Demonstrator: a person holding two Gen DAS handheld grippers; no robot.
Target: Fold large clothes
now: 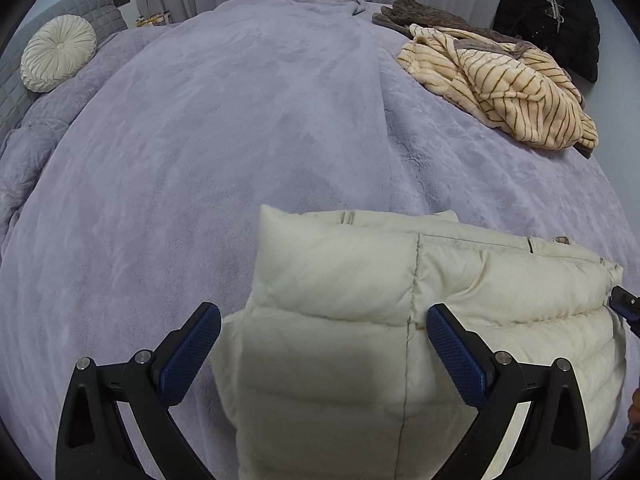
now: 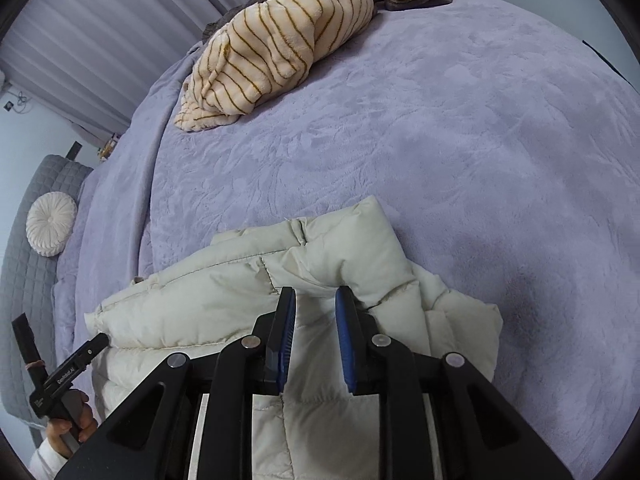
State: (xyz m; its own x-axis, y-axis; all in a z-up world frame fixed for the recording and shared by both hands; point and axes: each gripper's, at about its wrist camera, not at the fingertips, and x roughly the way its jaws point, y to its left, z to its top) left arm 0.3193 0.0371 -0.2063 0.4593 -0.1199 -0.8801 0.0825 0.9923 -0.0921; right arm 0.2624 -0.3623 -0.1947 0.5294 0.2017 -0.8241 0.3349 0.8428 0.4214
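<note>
Puffer jacket [image 1: 360, 320], cream and partly folded on the near bed [image 1: 240, 140], looks light, squashy and slippery, best pinched at a seam; left hand-held gripper [image 1: 323, 332] gapes wide, right hand-held gripper [image 2: 316, 306] narrow, apparently empty.

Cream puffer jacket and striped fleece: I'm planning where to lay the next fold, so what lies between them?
Only bare purple bedspread lies between the cream puffer jacket and the striped fleece. Both wrist views show this.
</note>
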